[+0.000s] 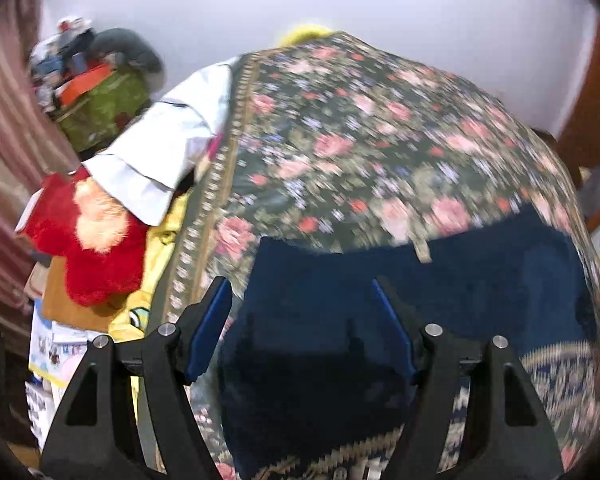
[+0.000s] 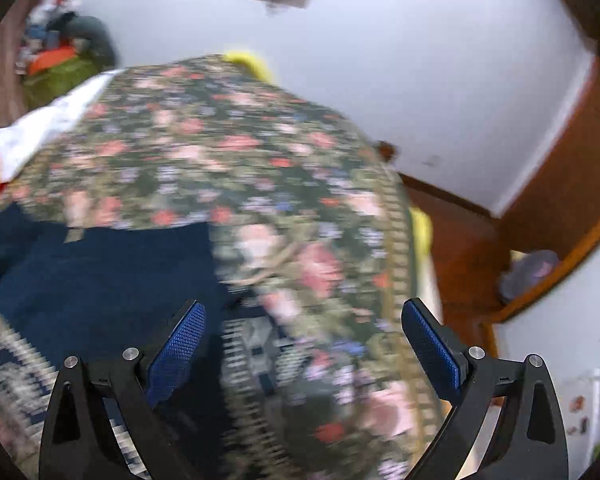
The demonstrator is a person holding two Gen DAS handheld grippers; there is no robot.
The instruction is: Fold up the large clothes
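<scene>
A dark navy garment (image 1: 420, 300) with a patterned band at its hem lies flat on a floral bedspread (image 1: 340, 140). My left gripper (image 1: 302, 284) is open, its blue pads spread above the garment's near part and holding nothing. In the right wrist view the navy garment (image 2: 100, 272) lies to the left on the floral bedspread (image 2: 260, 152). My right gripper (image 2: 304, 308) is open and empty over the garment's right edge and the bedspread. Both views are motion-blurred.
A white garment (image 1: 168, 148), a red plush toy (image 1: 88, 240) and yellow cloth (image 1: 156, 256) lie at the bed's left edge. A heap of bags and clothes (image 1: 96, 92) stands far left. A wooden frame and shelf (image 2: 540, 216) are to the right of the bed.
</scene>
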